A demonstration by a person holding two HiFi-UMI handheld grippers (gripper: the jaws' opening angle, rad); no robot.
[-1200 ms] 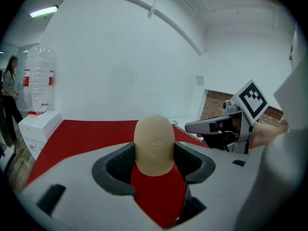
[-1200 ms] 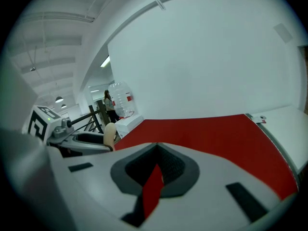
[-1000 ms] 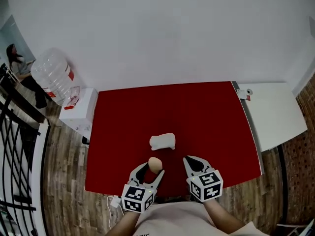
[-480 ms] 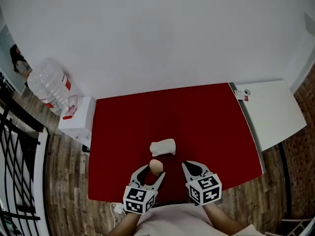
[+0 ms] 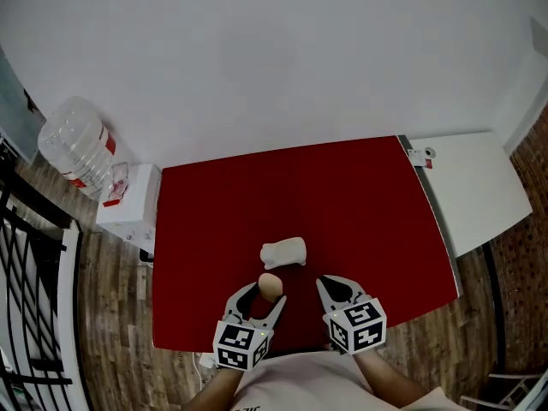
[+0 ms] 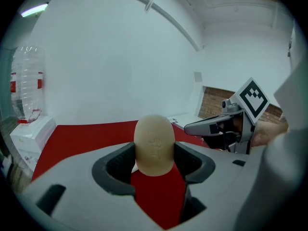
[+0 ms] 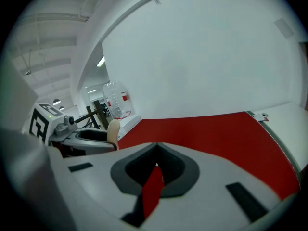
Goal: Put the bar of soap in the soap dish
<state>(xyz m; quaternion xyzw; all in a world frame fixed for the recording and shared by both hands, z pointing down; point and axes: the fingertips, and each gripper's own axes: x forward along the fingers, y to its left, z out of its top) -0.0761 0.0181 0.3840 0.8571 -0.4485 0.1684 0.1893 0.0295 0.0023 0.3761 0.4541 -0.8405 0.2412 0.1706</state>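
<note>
A beige oval bar of soap stands upright between the jaws of my left gripper, which is shut on it just above the red table near its front edge. In the left gripper view the soap fills the gap of the left gripper and hides what lies behind it. The white soap dish sits on the table just beyond the soap, apart from it. My right gripper hovers to the right of the soap, shut with nothing in it.
A large clear water bottle rests on a white box off the table's left side. A white tabletop adjoins the right edge, with a small object at its corner. Wooden floor surrounds both.
The head view has shifted slightly, and the person at the far left has passed out of view. Both grippers and the soap keep their places.
</note>
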